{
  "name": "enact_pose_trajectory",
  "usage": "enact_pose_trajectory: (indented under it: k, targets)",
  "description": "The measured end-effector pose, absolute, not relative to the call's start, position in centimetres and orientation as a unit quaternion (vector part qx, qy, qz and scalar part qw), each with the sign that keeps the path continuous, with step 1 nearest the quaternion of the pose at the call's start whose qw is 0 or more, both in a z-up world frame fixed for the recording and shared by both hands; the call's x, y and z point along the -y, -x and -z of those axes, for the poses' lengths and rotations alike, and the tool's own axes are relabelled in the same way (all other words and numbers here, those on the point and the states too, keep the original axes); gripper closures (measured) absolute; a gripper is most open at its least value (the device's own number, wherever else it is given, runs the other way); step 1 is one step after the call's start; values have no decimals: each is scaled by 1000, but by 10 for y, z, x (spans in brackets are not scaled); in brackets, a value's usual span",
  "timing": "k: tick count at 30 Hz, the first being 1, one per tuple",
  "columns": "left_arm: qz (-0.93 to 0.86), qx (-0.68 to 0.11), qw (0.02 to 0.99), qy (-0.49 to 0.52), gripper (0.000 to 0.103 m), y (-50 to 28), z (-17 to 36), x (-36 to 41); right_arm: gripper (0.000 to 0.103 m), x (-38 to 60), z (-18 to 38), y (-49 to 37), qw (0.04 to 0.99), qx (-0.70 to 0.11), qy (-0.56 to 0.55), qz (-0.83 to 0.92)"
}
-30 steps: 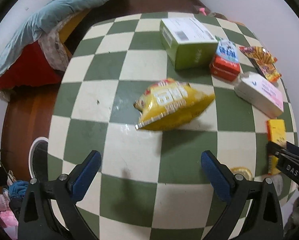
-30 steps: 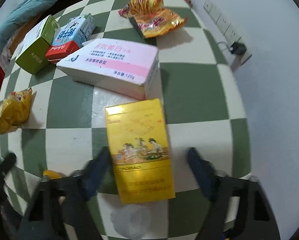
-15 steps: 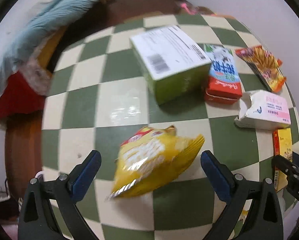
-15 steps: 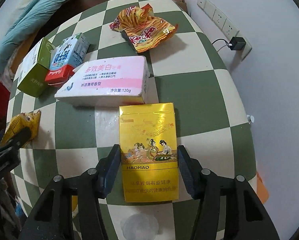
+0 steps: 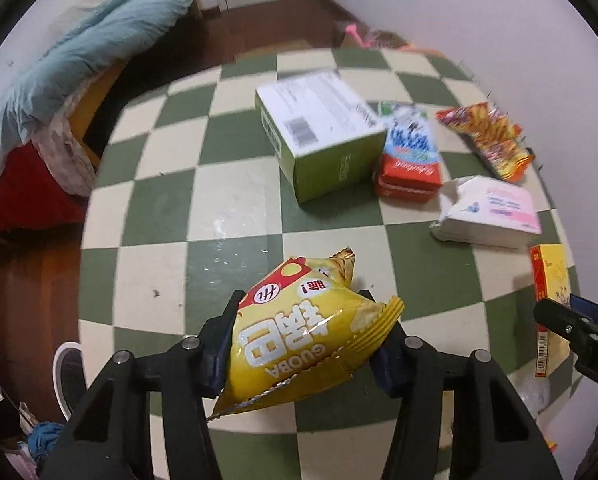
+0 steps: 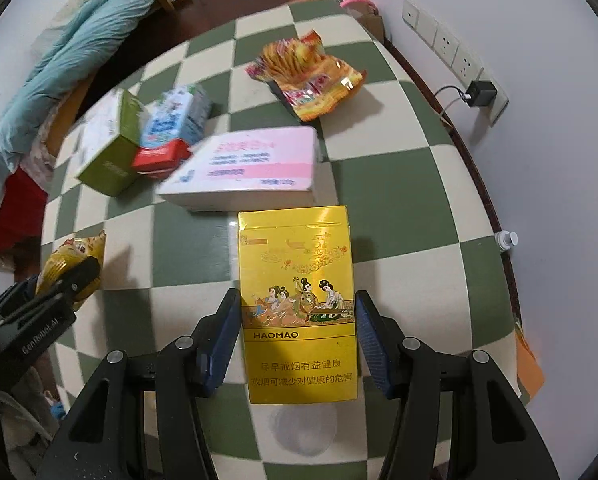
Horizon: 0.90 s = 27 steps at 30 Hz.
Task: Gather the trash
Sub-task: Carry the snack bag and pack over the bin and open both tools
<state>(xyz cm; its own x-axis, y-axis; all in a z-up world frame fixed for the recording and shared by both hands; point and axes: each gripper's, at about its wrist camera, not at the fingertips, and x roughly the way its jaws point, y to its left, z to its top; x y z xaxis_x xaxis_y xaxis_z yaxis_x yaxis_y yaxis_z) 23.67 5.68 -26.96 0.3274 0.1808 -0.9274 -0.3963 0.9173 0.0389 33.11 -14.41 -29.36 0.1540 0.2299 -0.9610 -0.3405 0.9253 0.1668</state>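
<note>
Checkered table (image 5: 235, 200) is mid-cleanup: left gripper (image 5: 299, 354) pinches the yellow snack bag (image 5: 299, 344), right gripper (image 6: 295, 340) clamps the gold cigarette box (image 6: 297, 304), while farther back the pink box (image 6: 251, 168), milk carton (image 6: 175, 124), green box (image 6: 111, 152) and torn wrapper (image 6: 311, 80) wait.

carton (image 5: 409, 158) between box (image 5: 323, 136) and wrapper (image 5: 489, 144), on table (image 5: 235, 200)
</note>
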Motion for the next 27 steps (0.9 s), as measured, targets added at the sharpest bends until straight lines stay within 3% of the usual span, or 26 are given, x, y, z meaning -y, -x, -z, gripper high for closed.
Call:
enact_pose_trajectory:
  k: [8, 17, 22, 27]
  targets:
    - [-200, -481, 848, 93, 52, -197, 195, -70, 45, 124, 230, -303, 776, -584, 26, -239]
    - [-280, -395, 868, 112, 52, -100, 108, -149, 45, 30, 149, -240, 768, -533, 20, -354]
    - [-335, -374, 856, 120, 52, -33, 89, -197, 45, -48, 129, -186, 740, -522, 32, -423]
    - [-391, -378, 826, 148, 52, 39, 103, -249, 45, -128, 145, -125, 697, -537, 59, -472]
